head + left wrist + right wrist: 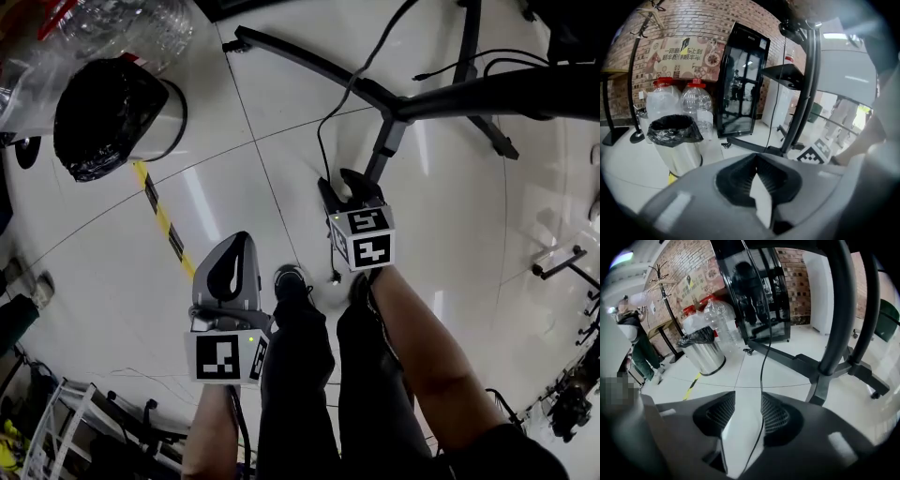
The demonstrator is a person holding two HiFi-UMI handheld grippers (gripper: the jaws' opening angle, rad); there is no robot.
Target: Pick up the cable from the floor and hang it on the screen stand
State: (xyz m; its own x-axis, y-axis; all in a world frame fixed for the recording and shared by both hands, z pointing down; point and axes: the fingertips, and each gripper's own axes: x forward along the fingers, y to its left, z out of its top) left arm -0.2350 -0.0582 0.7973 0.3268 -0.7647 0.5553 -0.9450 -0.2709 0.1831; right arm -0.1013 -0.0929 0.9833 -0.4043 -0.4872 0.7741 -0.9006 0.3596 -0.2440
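The open black right gripper [342,185] is nearest the thin black cable [320,141].
It lies on the white floor [234,169], running lengthways between the jaws; the grey left gripper [239,242] looks closed.

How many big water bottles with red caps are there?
2. One water bottle stands behind the black-bagged bin, by the brick wall. The second bottle stands just right of it. More may be hidden behind the bin.
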